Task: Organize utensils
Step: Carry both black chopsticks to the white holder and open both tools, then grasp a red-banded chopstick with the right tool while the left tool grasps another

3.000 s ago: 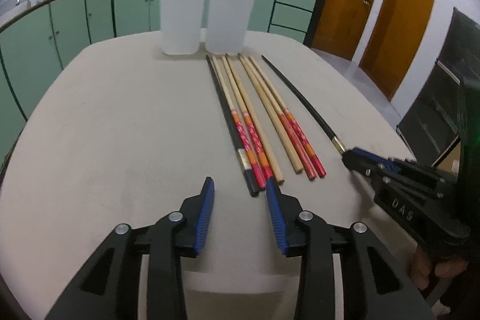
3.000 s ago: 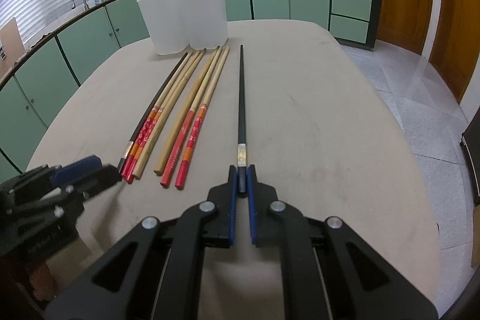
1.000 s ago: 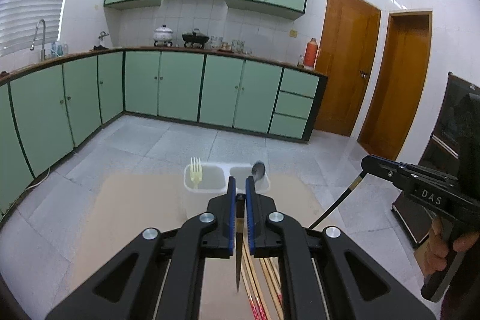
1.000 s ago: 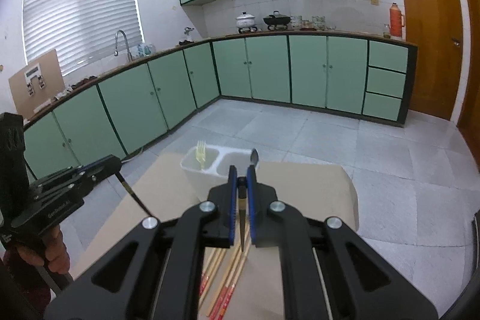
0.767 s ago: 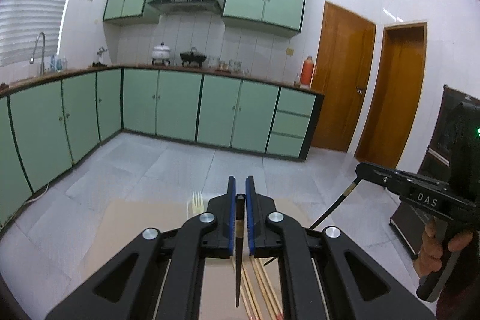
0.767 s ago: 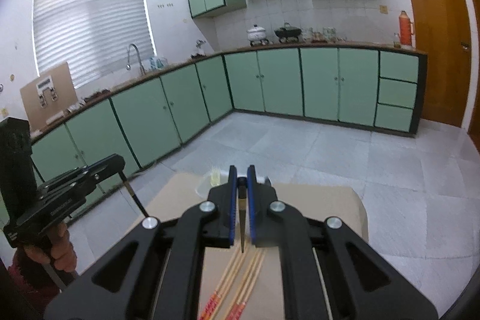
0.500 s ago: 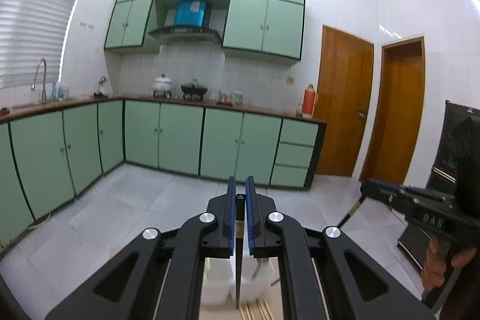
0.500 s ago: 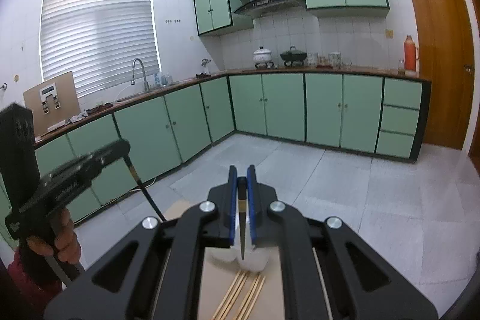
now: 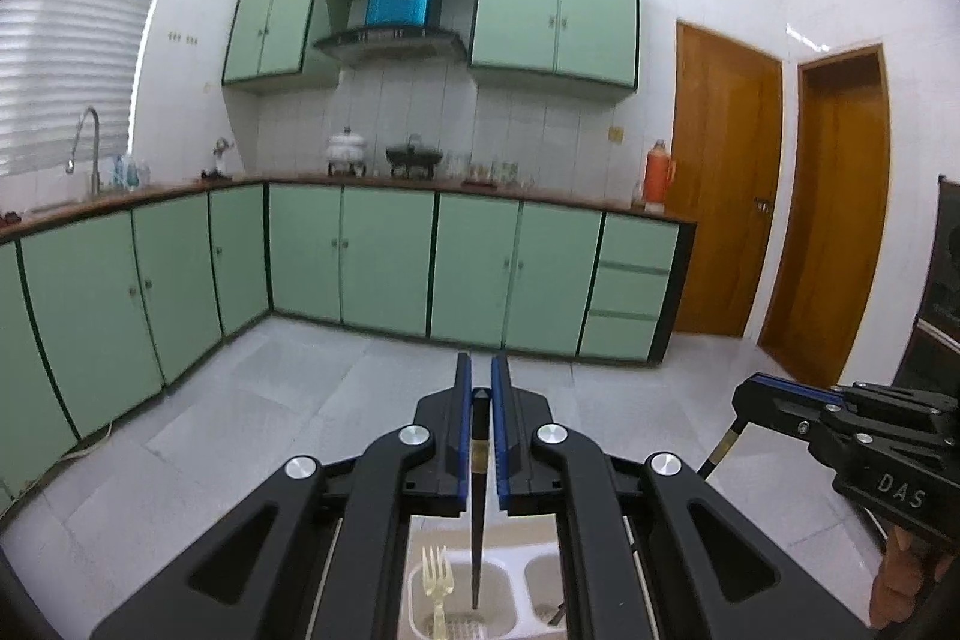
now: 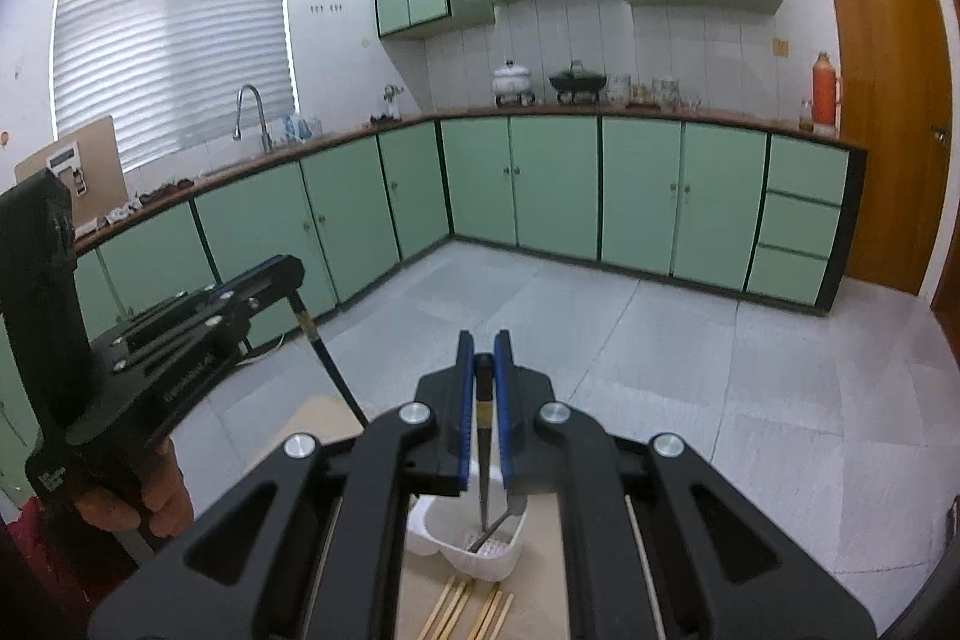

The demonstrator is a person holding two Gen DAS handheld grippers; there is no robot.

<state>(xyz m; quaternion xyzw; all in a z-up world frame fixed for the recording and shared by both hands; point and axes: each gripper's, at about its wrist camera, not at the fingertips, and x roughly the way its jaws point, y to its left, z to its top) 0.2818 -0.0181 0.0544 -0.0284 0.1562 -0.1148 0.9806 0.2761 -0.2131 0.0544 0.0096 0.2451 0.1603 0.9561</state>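
Note:
My left gripper (image 9: 480, 383) is shut on a black chopstick (image 9: 478, 508) that hangs point down over the left compartment of the white utensil holder (image 9: 517, 577), beside a yellow fork (image 9: 436, 583). My right gripper (image 10: 482, 347) is shut on a second black chopstick (image 10: 483, 472), its tip over the compartment of the holder (image 10: 480, 571) that has a grey spoon (image 10: 510, 511) in it. In the left wrist view the right gripper (image 9: 744, 400) shows at the right. The right wrist view has the left gripper (image 10: 288, 274) at the left, and several wooden chopsticks (image 10: 471, 610) lie on the table in front of the holder.
The beige table (image 10: 312, 418) ends just beyond the holder, with grey floor tiles behind. Green kitchen cabinets (image 9: 384, 262) line the far walls. A person's hand (image 10: 132, 496) holds the left gripper's handle.
Both grippers have moved forward and a little up with their black chopsticks. The holder has slid from ahead to just under the chopstick tips. Both stay shut.

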